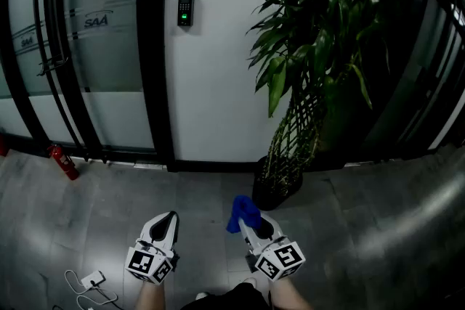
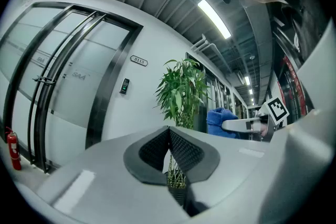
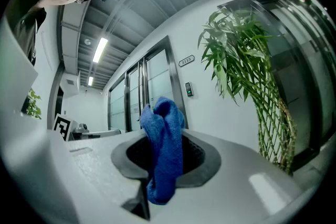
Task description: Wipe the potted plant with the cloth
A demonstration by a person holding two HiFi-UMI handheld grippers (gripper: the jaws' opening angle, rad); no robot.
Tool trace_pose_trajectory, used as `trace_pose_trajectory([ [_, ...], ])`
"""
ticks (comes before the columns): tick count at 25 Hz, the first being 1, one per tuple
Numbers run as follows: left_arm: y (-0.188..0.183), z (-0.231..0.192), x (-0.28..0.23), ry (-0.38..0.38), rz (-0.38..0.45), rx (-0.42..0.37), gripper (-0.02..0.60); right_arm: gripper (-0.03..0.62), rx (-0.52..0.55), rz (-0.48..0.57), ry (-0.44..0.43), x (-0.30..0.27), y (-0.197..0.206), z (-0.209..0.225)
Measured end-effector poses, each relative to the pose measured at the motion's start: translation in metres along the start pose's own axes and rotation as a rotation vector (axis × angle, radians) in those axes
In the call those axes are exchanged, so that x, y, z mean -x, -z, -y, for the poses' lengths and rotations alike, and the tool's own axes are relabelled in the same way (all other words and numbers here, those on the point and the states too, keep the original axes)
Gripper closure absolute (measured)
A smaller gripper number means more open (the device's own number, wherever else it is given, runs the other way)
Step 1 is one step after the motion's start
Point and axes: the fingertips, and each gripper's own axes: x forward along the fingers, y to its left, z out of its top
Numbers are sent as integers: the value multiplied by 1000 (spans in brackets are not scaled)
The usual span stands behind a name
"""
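A tall potted plant [image 1: 312,47] with long green leaves and a lattice of woven stems stands in a dark pot [image 1: 276,192] against the white wall. It also shows in the left gripper view as the plant [image 2: 181,89] and in the right gripper view as the plant [image 3: 247,71]. My right gripper [image 1: 251,223] is shut on a blue cloth [image 1: 243,213], bunched between its jaws, just short of the pot. The blue cloth [image 3: 164,152] hangs from the jaws in the right gripper view. My left gripper [image 1: 167,223] is shut with nothing in it, left of the right one.
A black-framed glass door [image 1: 80,47] fills the left, with a keypad [image 1: 185,9] on the wall beside it. A red fire extinguisher [image 1: 64,160] stands at the door's foot. White cables [image 1: 87,287] lie on the grey tiled floor at lower left.
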Motion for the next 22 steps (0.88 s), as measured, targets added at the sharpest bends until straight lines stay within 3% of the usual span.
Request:
trace_pose_trajectory([
  [6, 1, -15, -51, -15, 7, -11, 575, 503, 4, 49, 16, -31, -15, 51],
  [12, -4, -9, -145, 70, 13, -75, 575, 503, 3, 141, 26, -59, -54, 134],
  [18, 14, 11, -239, 143, 10, -45, 575, 503, 29, 145, 48, -68, -67, 199],
  [22, 26, 35, -296, 233, 3, -31, 575, 503, 71, 133, 81, -68, -71, 229],
])
